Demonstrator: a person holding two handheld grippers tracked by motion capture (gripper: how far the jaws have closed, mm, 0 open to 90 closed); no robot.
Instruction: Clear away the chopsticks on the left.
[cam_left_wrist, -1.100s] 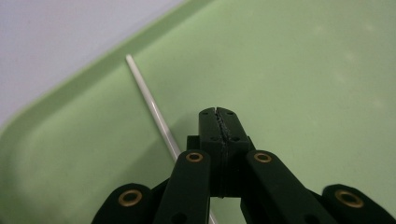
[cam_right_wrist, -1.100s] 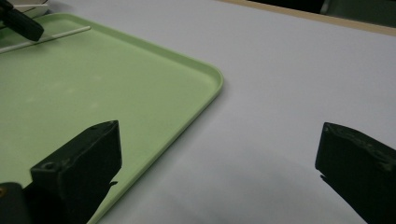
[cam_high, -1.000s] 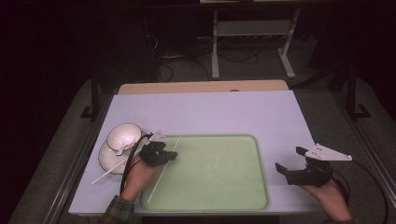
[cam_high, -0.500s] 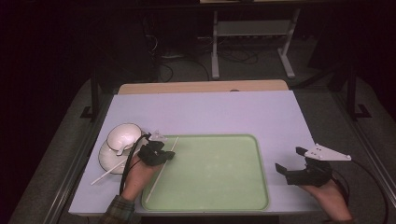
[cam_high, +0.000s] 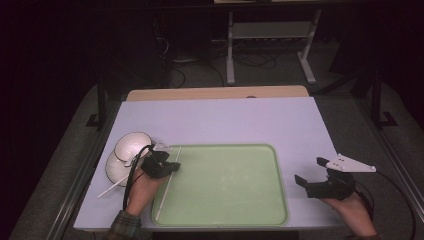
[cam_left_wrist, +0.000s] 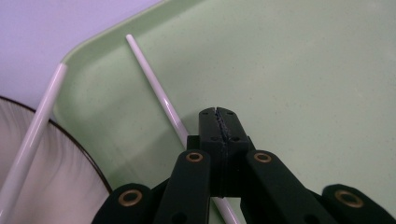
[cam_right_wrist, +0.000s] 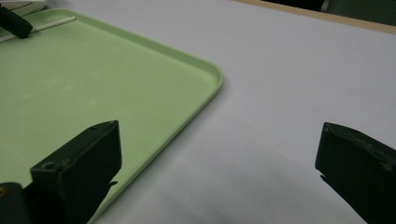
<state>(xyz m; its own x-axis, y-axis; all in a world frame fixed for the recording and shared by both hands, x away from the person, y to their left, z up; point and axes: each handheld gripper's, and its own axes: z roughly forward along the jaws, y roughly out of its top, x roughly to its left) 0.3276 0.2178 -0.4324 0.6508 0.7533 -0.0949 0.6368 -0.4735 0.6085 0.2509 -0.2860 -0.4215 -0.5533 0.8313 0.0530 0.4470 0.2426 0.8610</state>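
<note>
A pale green tray (cam_high: 225, 185) lies in the middle of the lilac table. My left gripper (cam_high: 172, 166) rests low over the tray's left edge, its jaws pressed together (cam_left_wrist: 218, 116). A thin white stick (cam_left_wrist: 154, 79) lies in the tray (cam_left_wrist: 303, 70) and runs beneath those jaws, not between them. In the high view this stick (cam_high: 162, 200) follows the tray's left rim. A second white stick (cam_left_wrist: 37, 126) leans across a white bowl (cam_left_wrist: 46, 182). My right gripper (cam_high: 311, 171) hovers right of the tray, jaws wide apart (cam_right_wrist: 217, 172) with nothing between them.
Two white bowls (cam_high: 132, 145) overlap just left of the tray, with a stick end (cam_high: 111, 190) poking out toward the table's left edge. The tray's far right corner (cam_right_wrist: 205, 70) lies ahead of the right gripper. Bare lilac tabletop (cam_high: 225, 120) stretches behind the tray.
The left gripper has edged slightly to the left along the tray's rim. The right gripper has stayed where it was.
</note>
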